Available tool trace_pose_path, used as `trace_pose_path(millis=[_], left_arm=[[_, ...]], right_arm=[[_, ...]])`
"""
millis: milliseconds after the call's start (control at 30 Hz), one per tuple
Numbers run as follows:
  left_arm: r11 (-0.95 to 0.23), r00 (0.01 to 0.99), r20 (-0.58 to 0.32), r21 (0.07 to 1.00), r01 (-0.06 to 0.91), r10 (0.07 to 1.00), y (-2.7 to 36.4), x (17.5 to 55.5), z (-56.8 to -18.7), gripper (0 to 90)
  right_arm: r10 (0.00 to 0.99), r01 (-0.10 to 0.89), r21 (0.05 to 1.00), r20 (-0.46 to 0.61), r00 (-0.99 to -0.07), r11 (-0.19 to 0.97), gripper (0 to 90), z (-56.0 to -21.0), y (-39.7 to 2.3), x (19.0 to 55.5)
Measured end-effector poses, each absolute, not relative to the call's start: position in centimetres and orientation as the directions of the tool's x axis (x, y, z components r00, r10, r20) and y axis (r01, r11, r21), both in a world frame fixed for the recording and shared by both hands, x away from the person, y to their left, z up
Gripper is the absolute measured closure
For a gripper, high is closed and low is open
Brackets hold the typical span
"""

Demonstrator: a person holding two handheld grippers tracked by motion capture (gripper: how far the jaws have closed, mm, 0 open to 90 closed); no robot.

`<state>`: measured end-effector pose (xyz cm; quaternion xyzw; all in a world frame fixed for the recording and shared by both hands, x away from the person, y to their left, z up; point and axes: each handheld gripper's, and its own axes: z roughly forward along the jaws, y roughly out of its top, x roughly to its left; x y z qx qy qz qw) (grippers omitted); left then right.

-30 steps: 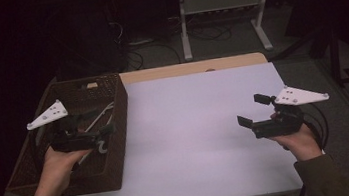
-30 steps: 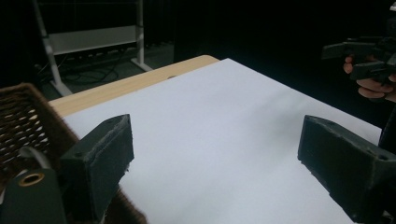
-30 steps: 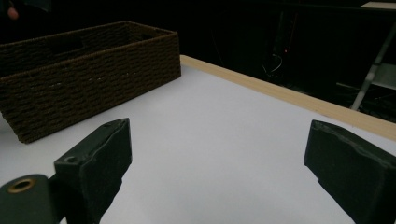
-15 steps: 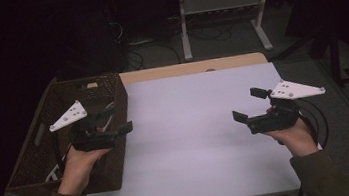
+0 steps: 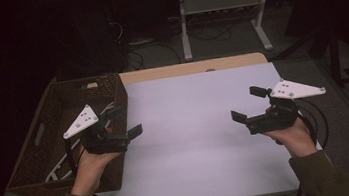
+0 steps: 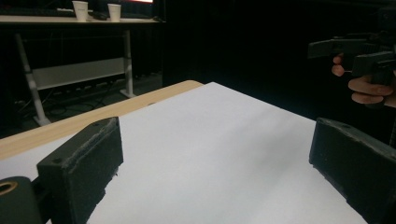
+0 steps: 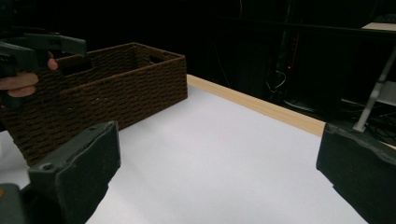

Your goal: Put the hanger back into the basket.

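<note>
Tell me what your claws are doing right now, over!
Left claw open, empty, at the basket's near wall. Right claw open, empty, over the white table. Nothing between them. Over.

The inside of the basket [image 5: 51, 138] is partly covered by the left gripper [image 5: 124, 122] at its 3 o'clock side; pale items inside cannot be identified. The person's sleeves are cut off at 6 o'clock.

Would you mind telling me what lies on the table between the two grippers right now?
Nothing: the high view shows bare white table surface between the left gripper and the right gripper.
</note>
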<state>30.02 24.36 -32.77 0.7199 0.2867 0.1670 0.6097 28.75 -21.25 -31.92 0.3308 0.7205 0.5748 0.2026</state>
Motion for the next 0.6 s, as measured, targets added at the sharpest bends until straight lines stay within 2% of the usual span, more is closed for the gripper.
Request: trace_pose_path(millis=[600], left_arm=[[-0.091, 0.786, -0.114, 0.973, 0.212, 0.608, 24.33, 30.05, -32.81, 2.4]], right_arm=[[0.705, 0.254, 0.959, 0.096, -0.703, 0.123, 0.0, -32.21, -21.26, 28.72]])
